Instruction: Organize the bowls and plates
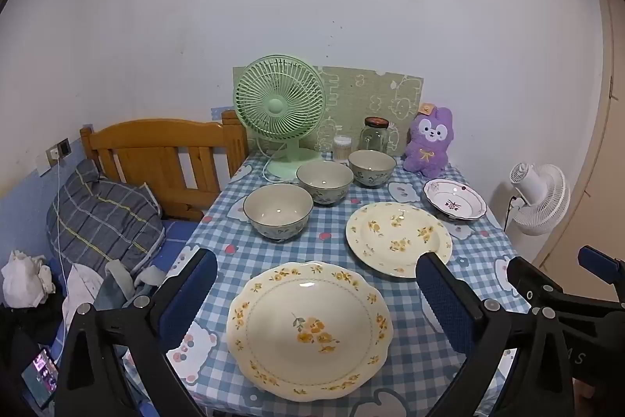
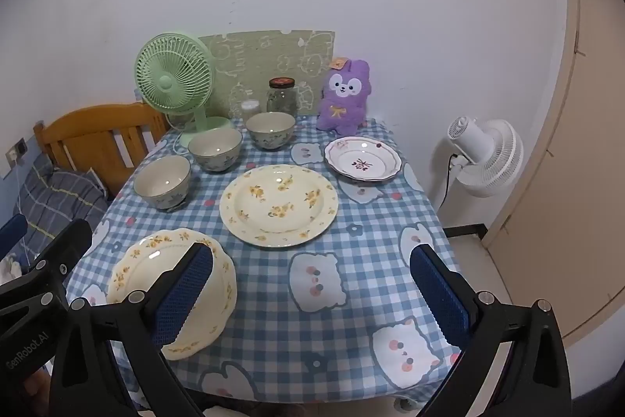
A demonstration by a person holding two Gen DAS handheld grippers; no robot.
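Both grippers [image 1: 316,294] [image 2: 312,284] hovered with fingers spread, grasping nothing; three plates [image 1: 308,329] and three bowls [image 1: 278,210] lay separately, not yet stacked.

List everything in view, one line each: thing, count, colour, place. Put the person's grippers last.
Bowls: three, cream inside, diagonal row at table's left.
Yellow-flower plates: two, cream; one central, one scalloped at near left.
Small plate: one, white with maroon trim, far right.
Desk fan: one, green, back left.
Jar: one, clear, dark lid, back centre.
Plush toy: one, purple, back right.
Tablecloth: blue-white check.
Floor fan: one, white, right of table.
Left gripper: blue pads, jaws open.
Right gripper: blue pads, jaws open.
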